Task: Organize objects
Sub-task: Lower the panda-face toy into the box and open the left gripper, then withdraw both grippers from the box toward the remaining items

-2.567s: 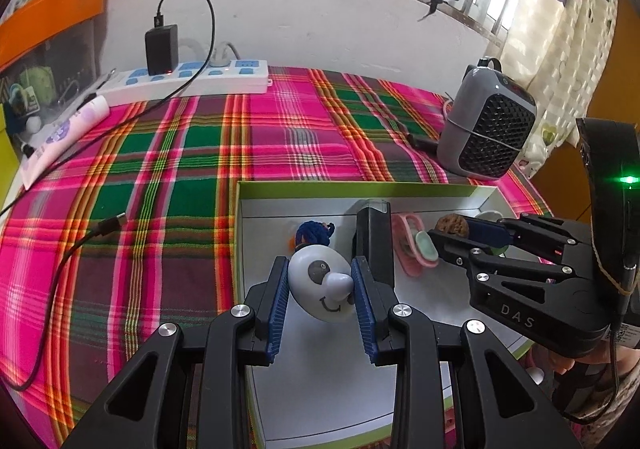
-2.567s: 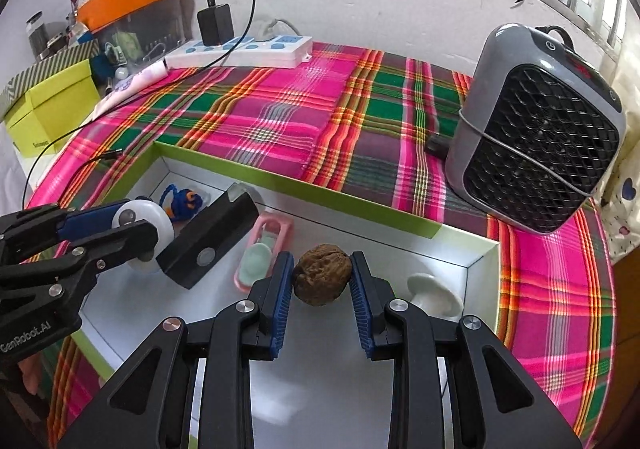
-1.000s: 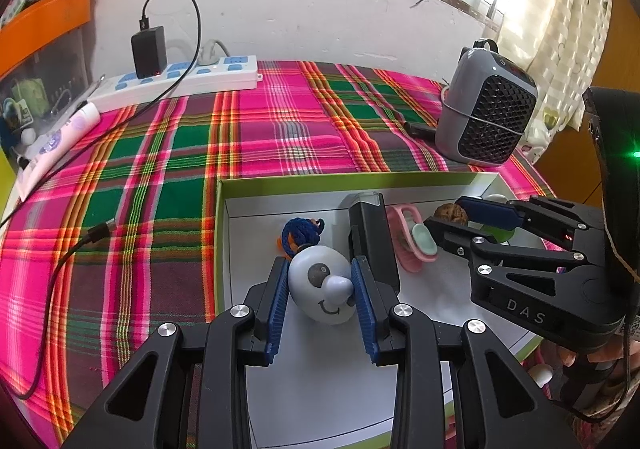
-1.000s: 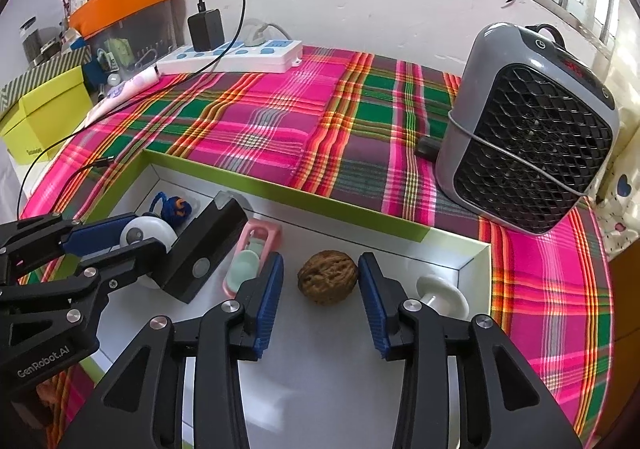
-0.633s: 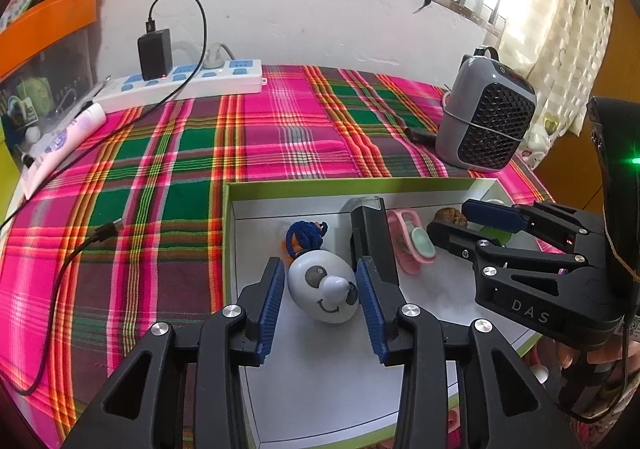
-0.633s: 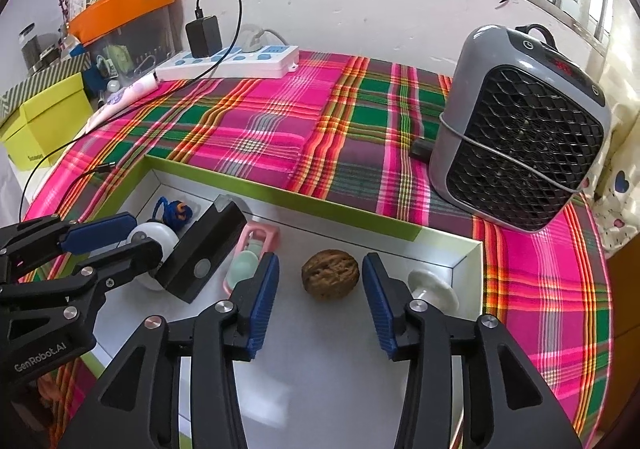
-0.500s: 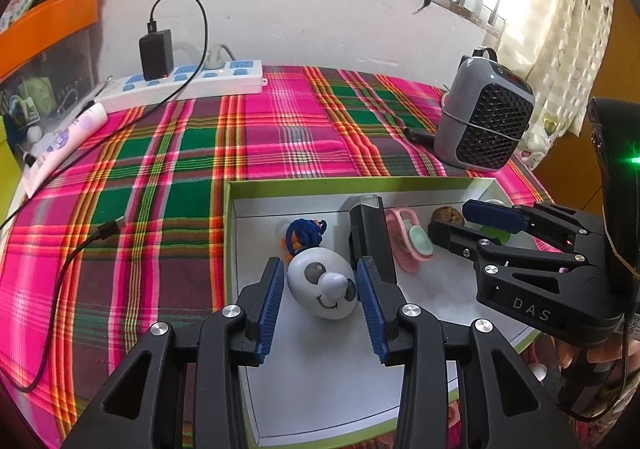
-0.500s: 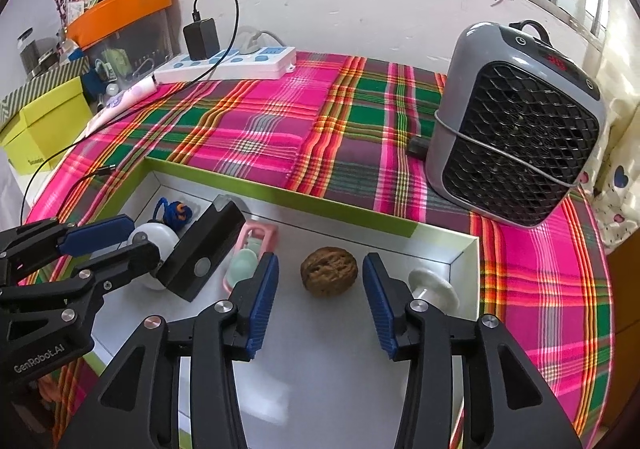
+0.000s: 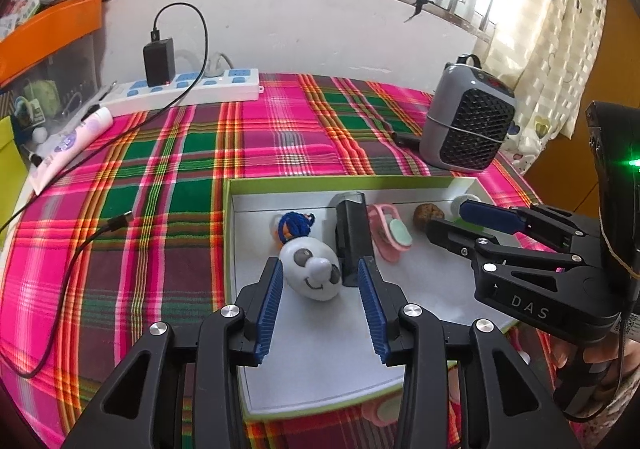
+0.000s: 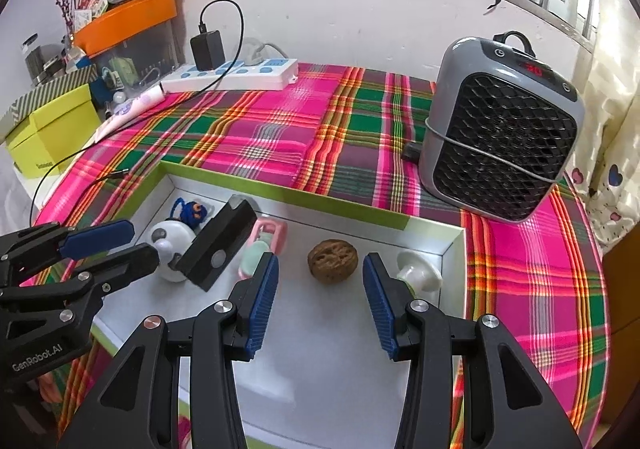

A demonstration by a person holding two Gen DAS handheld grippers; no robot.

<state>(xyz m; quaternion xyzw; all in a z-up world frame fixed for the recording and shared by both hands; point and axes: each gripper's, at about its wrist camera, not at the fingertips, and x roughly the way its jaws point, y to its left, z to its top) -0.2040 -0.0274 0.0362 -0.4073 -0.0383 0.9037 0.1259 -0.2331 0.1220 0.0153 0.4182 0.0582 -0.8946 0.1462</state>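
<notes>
Blue-ribbed pads of the left gripper [image 9: 322, 291] stand apart either side of the white toy [image 9: 312, 269], whose face looks up from the floor of the box [image 9: 344, 181]; the jaws have just been opening, the left pad looks to be at the toy's side or just off it, the right pad is clear, so the toy is let go and rests inside the box. The right gripper [image 10: 320, 285] has likewise been opening, and the walnut [image 10: 332, 260] sits free on the box floor beyond its tips, neither pad touching it. Both things look placed, so the step in hand is probably drawing back. Risks from here, as I judge them: the toy is rounded and could roll if a pad drags it on the way out; the walnut could also roll if nudged. The black block [image 9: 352, 235] leans right beside the toy and close to the left gripper's right finger, so a sideways pull could tip it onto the pink case [image 9: 390, 231]. A white knob [image 10: 418, 272] lies just beside the right finger, in the box corner. Behind the toy lies a blue cord figure [image 9: 296, 223]. Beyond the box, on the plaid cloth [image 9: 260, 141], stand a grey heater [image 10: 502, 129] and a power strip [image 9: 184, 91], well apart from the work.
</notes>
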